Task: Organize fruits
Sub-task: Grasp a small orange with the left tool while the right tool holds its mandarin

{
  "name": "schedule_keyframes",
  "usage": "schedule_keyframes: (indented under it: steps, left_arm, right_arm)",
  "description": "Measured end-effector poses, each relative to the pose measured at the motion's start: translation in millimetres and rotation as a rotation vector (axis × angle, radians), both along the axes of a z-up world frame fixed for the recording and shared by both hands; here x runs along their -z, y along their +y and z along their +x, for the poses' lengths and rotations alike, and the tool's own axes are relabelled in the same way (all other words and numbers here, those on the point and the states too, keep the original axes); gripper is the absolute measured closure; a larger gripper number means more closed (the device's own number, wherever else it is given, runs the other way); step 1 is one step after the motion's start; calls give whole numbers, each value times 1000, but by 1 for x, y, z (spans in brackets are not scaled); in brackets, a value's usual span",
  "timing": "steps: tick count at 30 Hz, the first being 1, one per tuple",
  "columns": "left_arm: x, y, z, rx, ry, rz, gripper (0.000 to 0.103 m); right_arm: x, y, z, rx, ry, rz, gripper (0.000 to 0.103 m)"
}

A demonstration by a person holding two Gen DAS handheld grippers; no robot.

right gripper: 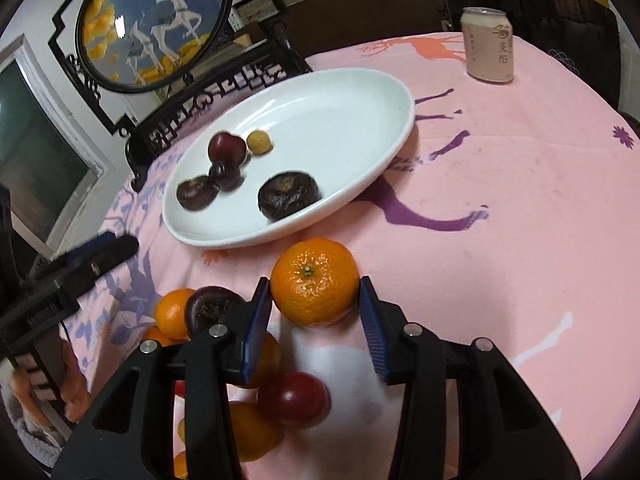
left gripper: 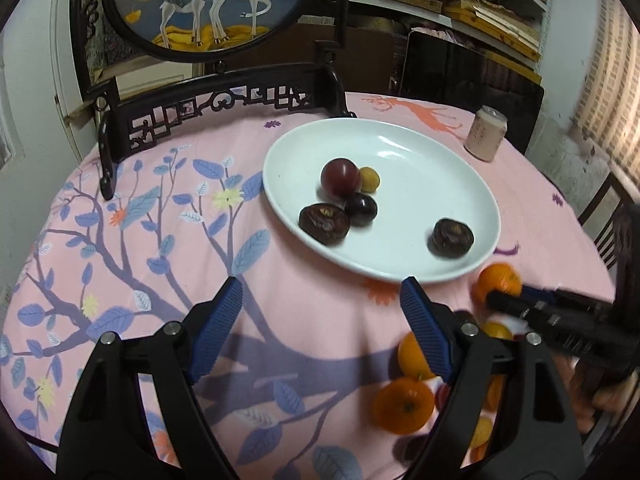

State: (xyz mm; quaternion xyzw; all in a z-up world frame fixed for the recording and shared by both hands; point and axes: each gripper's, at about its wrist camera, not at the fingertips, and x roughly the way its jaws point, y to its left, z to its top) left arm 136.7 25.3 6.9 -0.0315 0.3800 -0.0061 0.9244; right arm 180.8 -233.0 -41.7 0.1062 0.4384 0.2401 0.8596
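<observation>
A white oval plate [left gripper: 420,152] [right gripper: 340,92] on the pink tablecloth holds a red plum [left gripper: 340,178], a small yellow fruit [left gripper: 370,179], a dark plum [left gripper: 361,209] and two dark brown fruits [left gripper: 325,224] [left gripper: 452,237]. My right gripper [right gripper: 316,304] has its blue pads on both sides of a tangerine [right gripper: 315,282] [left gripper: 498,282] in front of the plate; it looks closed on it. My left gripper [left gripper: 322,296] is open and empty above the cloth. A pile of tangerines [left gripper: 404,404], a red plum [right gripper: 294,398] and a dark fruit [right gripper: 210,306] lies near the front edge.
A pale drink can [left gripper: 486,133] [right gripper: 487,44] stands behind the plate to the right. A dark carved wooden stand with a round deer picture [left gripper: 200,0] stands at the table's back left. Dark chairs sit behind the table.
</observation>
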Motion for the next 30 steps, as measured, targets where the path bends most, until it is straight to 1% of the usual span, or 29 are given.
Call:
schedule_keyframes:
  steps: [1, 3, 5, 7, 12, 15, 18, 21, 22, 26, 30]
  left_arm:
    - [0, 1, -3, -10, -7, 7, 20]
    - [-1, 5, -3, -20, -8, -5, 20]
    - [-1, 10, -1, -29, -2, -23, 20]
    - [-1, 10, -1, -25, 6, -25, 20]
    - [-4, 3, -4, -10, -4, 8, 20]
    - [-5, 1, -6, -1, -1, 17, 20]
    - [-5, -2, -10, 19, -3, 17, 20]
    - [1, -10, -15, 63, 16, 9, 20]
    - [7, -15, -19, 91, 33, 19, 20]
    - [24, -28, -32, 140, 73, 84, 22]
    - [26, -36, -47, 188, 50, 108, 22]
  right_arm:
    - [-5, -3, -2, 7, -13, 13, 59]
    - [-17, -8, -6, 24, -48, 33, 59]
    - [-26, -8, -7, 30, -74, 48, 59]
    - [-34, -4, -4, 32, -94, 55, 59]
    - [-40, 9, 5, 13, -98, 50, 59]
    - [-39, 5, -1, -1, -86, 69, 59]
    - [-38, -3, -13, -8, -88, 74, 59]
    - [-36, -13, -25, -14, -82, 90, 59]
    - [-35, -17, -28, -14, -78, 96, 59]
    - [-31, -29, -36, -6, -63, 116, 59]
    - [-34, -29, -40, -16, -74, 127, 59]
